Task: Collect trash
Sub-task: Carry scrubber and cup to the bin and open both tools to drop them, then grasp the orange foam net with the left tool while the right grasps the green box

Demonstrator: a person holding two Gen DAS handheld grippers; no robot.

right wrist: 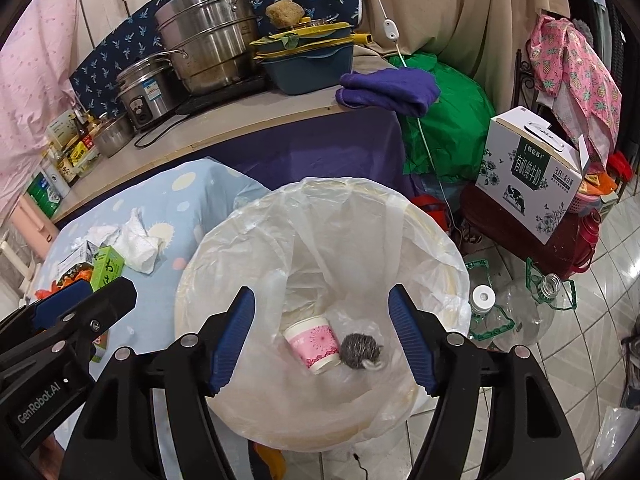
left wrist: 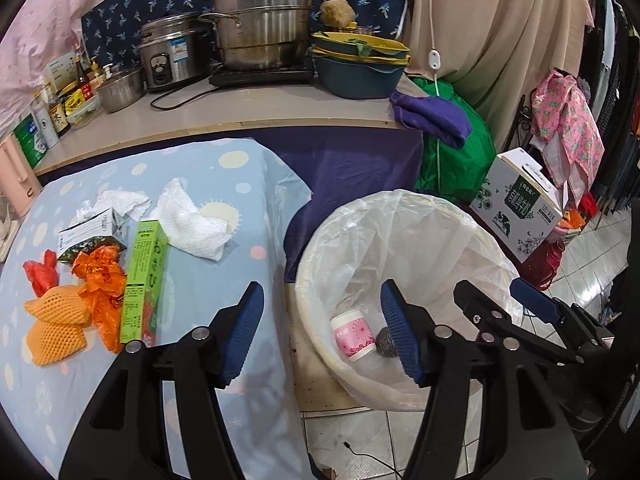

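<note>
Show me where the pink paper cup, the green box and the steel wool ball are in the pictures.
pink paper cup [right wrist: 313, 343], right wrist view, on its pink side wall.
green box [left wrist: 144, 280], left wrist view, middle of its long top face.
steel wool ball [right wrist: 360, 350], right wrist view, centre of the ball.

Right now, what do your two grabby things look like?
Both look alike: the left gripper and right gripper have black plastic arms with round silver bolts and two ridged blue pads each. The left one's side carries white "GenRobot.AI" lettering.

Lived-in home kitchen corner: steamer pots [left wrist: 262, 16] and rice cooker [left wrist: 170, 58] on counter [left wrist: 248, 110], sauce bottles [left wrist: 66, 100] at counter's left end, clothes [left wrist: 566, 120] hung nearby.
</note>
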